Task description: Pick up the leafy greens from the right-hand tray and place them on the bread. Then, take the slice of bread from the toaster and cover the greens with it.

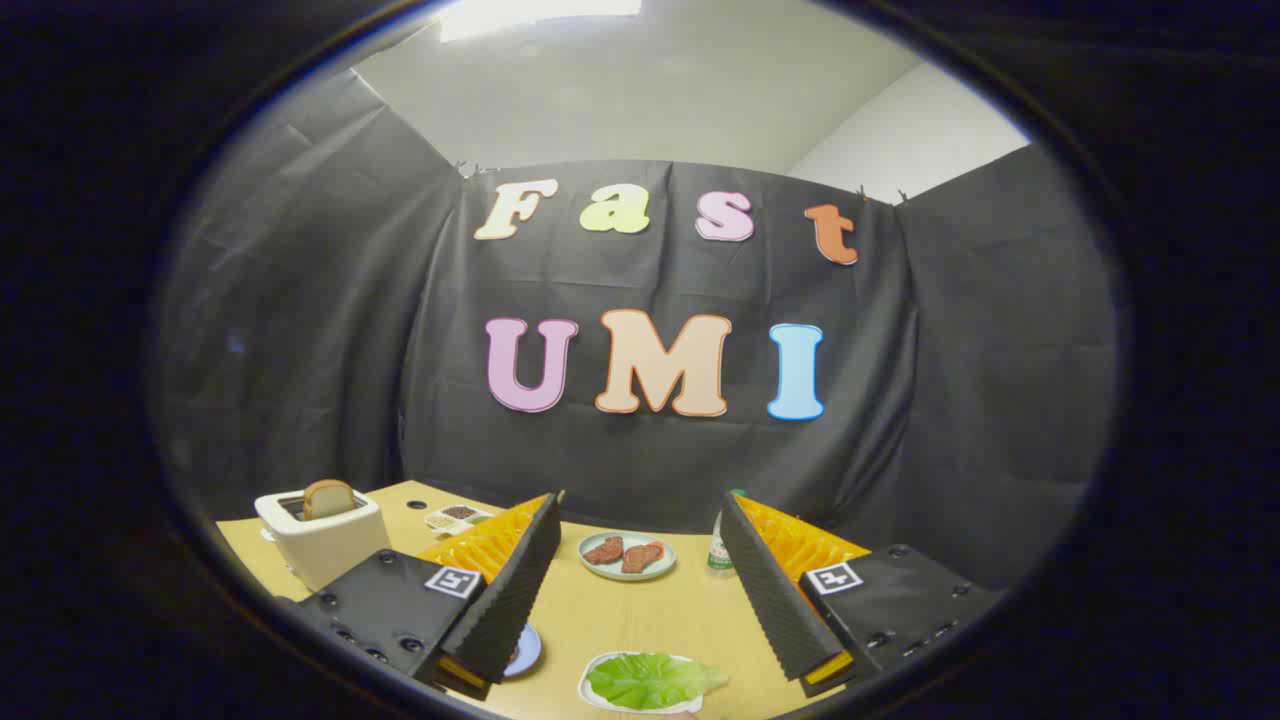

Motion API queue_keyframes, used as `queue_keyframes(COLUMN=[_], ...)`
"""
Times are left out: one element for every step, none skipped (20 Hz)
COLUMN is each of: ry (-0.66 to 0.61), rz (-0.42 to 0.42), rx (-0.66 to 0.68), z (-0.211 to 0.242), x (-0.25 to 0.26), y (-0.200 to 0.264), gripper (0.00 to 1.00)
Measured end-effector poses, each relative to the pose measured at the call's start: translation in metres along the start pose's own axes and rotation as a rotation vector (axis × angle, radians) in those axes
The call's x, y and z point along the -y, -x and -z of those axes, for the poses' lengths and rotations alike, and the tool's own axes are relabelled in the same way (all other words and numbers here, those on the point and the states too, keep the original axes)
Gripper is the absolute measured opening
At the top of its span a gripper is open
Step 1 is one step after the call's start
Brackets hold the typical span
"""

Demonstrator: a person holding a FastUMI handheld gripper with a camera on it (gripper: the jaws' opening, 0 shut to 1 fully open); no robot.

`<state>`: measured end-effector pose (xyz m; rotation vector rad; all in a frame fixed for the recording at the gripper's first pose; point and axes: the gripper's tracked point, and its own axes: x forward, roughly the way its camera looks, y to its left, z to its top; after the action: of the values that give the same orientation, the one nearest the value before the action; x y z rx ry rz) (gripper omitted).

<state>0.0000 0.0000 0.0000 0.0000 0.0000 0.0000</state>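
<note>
I had the tongs held wide open above the desk, gripping nothing, both fingers clear of everything below. The leafy greens lay on a small white tray at the near edge of the desk, between the two fingers. Beyond them, toward the far edge, a pale plate carried two reddish-brown pieces of meat, with a small green-capped bottle just beside it. At the far left corner stood a white toaster, a slice of bread sticking upright out of its slot. Small dishes sat behind the toaster. A blue-rimmed plate peeked out from under the left finger.
</note>
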Motion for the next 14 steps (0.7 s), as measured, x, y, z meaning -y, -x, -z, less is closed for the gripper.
queue_keyframes(ry=[0.001,0.006,0.012,0.016,0.016,0.015,0.012,0.006,0.002,0.001,0.004,0.009,0.011,0.008], rz=[-0.001,-0.002,0.001,0.001,-0.001,0.000,0.006,0.012,0.013,0.014,0.018,0.023,0.028,0.031], rx=[0.001,0.004,0.007,0.009,0.009,0.006,0.004,0.002,0.000,-0.002,-0.003,0.000,0.002,0.003], z=[-0.001,-0.003,-0.003,-0.004,-0.003,-0.002,0.000,0.001,0.002,0.003,0.004,0.003,0.003,0.002], x=[0.002,0.003,0.006,0.007,0.008,0.009,0.012,0.015,0.016,0.018,0.021,0.024,0.027,0.029], y=[0.000,0.001,0.002,0.001,0.003,0.004,0.004,0.006,0.006,0.008,0.008,0.008,0.008,0.008], gripper=[1.00,1.00,1.00,1.00,1.00,1.00,1.00,1.00,1.00,1.00,1.00,1.00,1.00,1.00])
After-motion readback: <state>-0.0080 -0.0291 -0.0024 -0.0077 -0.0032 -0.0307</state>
